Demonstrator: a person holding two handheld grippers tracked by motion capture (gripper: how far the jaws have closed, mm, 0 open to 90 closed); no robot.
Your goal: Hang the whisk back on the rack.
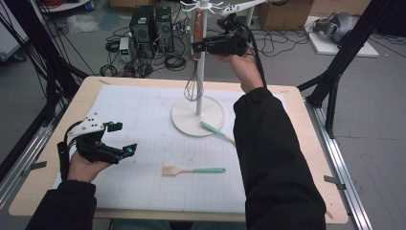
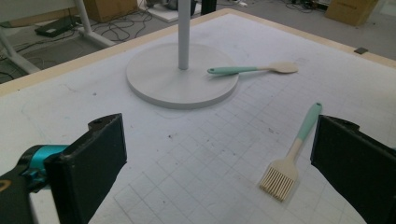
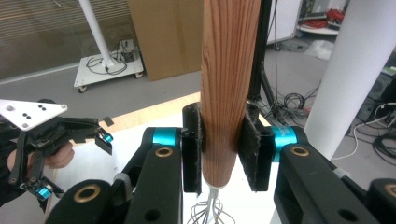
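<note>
Hanging step in hand: right gripper (image 3: 219, 149) clamped on the whisk's wooden handle (image 3: 227, 84), held upright beside the rack pole (image 1: 199, 72) near its hooks (image 1: 201, 5); left gripper (image 2: 219, 163) spread, idle over the mat; next, probably lifting the handle end onto a hook.

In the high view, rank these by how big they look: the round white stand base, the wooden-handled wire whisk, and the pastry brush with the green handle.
1. Round white stand base, the largest.
2 and 3. Wooden-handled wire whisk and green-handled pastry brush look about equally long; the whisk hangs raised in the right gripper, nearer the camera, so I won't rank them.
</note>
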